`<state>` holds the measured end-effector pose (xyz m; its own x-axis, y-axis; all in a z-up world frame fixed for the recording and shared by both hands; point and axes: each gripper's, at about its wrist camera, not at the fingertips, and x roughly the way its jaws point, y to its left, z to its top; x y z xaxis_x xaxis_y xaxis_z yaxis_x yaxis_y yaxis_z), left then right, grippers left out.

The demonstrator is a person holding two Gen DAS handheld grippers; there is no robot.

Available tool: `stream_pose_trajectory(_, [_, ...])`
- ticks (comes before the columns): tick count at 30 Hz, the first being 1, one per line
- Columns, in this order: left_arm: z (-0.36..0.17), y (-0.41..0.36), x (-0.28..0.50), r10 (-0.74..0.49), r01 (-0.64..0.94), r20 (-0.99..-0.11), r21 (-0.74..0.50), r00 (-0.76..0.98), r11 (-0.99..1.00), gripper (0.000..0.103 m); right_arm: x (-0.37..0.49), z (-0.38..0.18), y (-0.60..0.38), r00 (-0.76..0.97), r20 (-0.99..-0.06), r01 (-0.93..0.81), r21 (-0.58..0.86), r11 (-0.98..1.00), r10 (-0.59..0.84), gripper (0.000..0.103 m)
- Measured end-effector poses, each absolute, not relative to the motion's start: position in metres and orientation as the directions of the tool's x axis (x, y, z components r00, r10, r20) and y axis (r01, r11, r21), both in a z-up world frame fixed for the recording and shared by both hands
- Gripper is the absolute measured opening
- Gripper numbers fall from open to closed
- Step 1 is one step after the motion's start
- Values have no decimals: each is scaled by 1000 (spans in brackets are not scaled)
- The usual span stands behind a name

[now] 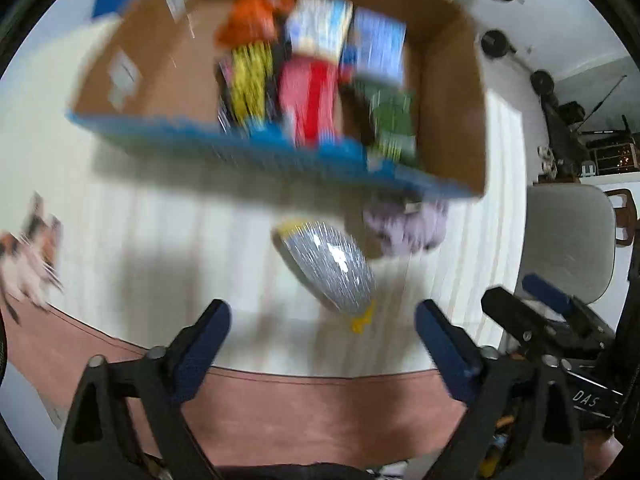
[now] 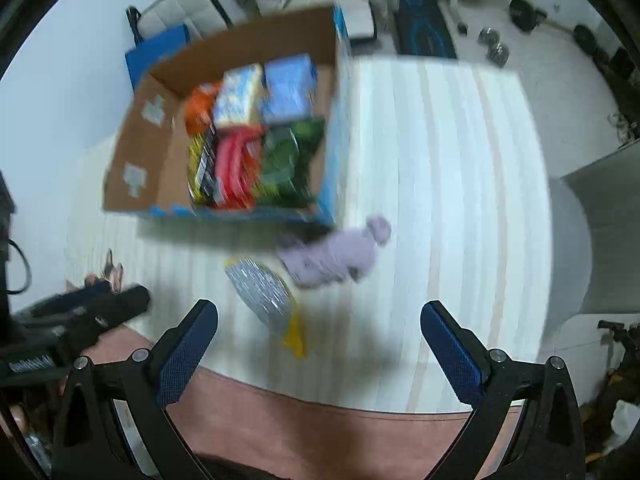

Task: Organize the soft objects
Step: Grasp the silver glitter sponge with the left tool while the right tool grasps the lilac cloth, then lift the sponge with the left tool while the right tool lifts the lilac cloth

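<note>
Left gripper: jaws standing wide apart, nothing between the pads, touching nothing; it is hanging above the near edge of the table, pointing steeply down. Right gripper: likewise spread wide and empty, hanging over the same near edge, a bit further to the right-hand side. Both views are blurring, so fine detail is not readable. Moving outward: a silver-grey pouch w/ a yellow end is lying loose on the striped tabletop just ahead of both grippers, approx. mid-table. Just beyond it a lilac soft item, poss. a plush or bunched cloth, is resting against or just beside the near right corner of the cardboard box; contact not certain. The box is sitting toward the far left part of the table and is already carrying packed goods: orange, yellow, red, green and pale blue packs, standing close together on its right side, left side bare. Assessment: task looking well advanced, most items boxed; pouch and lilac item still needing placement. Further small items at the table's left edge, unidentifiable.
</note>
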<state>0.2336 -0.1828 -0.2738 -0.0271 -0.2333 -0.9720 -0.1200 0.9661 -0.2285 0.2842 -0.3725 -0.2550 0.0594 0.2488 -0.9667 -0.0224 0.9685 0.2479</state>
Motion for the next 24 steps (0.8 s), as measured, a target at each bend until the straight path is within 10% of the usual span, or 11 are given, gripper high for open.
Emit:
stream_pose_trajectory(12, [-380,-208,233,-223,-219,-964,-188,-147,957,87,331,-357,-365,-96,-963,-212,269,940,253,93])
stream_pose_trajectory(17, [-379,-209,222,-131,-142,-981,-111,-141,984,44,332,-378,-358,-145,-955,-207,287,935,261,66])
stream_pose_trajectory(24, [-376,-164,195,-41,-139,-989,-22,-142,990,43,287,-372,-373,-175,-937,40,300,953,303,59])
